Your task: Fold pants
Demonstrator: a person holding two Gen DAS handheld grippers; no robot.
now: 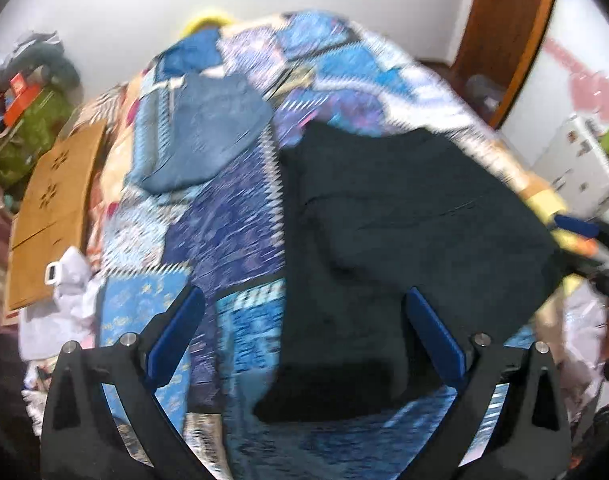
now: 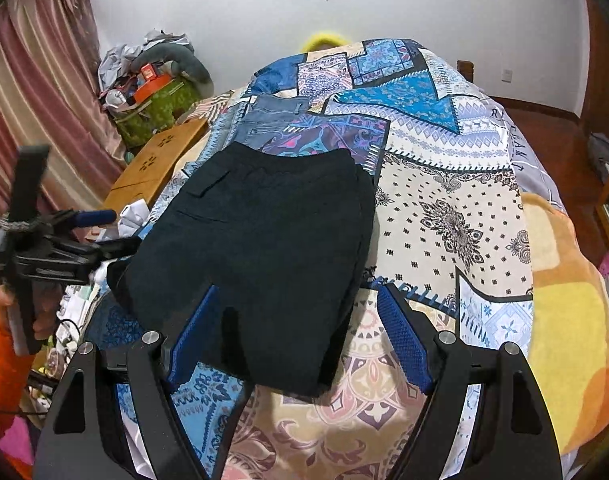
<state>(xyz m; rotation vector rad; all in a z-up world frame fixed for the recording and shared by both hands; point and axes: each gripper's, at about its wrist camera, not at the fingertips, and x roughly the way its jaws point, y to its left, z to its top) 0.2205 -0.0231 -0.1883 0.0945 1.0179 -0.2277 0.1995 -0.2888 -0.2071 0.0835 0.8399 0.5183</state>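
Observation:
Black pants [image 2: 264, 248] lie folded in a flat rectangle on the patterned bedspread [image 2: 444, 208]; they also show in the blurred left wrist view [image 1: 404, 232]. My right gripper [image 2: 300, 300] is open and empty, hovering over the pants' near edge. My left gripper [image 1: 304, 312] is open and empty, above the pants' left side; it also shows at the left of the right wrist view [image 2: 100, 216]. Folded blue jeans [image 2: 272, 120] lie further back on the bed, also in the left wrist view [image 1: 200, 136].
A wooden board [image 2: 156, 160] lies along the bed's left edge. A green box with clutter [image 2: 152, 108] stands by the pink curtain [image 2: 36, 92]. A yellow-orange blanket [image 2: 564, 320] covers the bed's right side. White items [image 1: 68, 280] lie at the left.

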